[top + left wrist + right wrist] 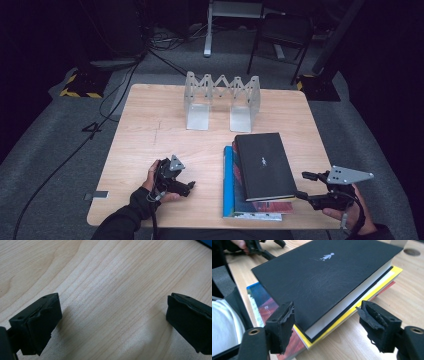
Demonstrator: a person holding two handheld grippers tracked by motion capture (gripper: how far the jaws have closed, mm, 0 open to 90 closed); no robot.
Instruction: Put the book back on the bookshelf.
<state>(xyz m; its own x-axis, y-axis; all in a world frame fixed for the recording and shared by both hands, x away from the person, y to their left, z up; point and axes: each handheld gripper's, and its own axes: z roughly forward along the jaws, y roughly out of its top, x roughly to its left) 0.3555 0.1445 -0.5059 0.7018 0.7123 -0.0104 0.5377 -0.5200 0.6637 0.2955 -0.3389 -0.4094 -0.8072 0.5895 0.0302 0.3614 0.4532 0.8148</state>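
Stack of books near the front right of the wooden table (150, 125): black hardcover book (264, 165) on top, bearing a small white figure on its cover, resting on a yellow-edged book (372, 291), a red book (388, 287) and a blue-covered book (229, 185) at the bottom. Right gripper (305, 186) held in the right hand (352, 212) just beside the near right corner of the stack, jaws pointing toward it. Jaws parted fairly wide, one fingertip (282, 325) over the lower books beside the black cover's corner, the other over bare table; corner of the black hardcover between them, pads not pressing on it. Left gripper (190, 186) held in the left hand (156, 180) low over the table, left of the stack and well apart from it. Jaws spread wide over bare wood, nothing between the fingertips (40, 325). Metal expanding book rack (222, 100) upright at the far side of the table, behind the stack, unoccupied
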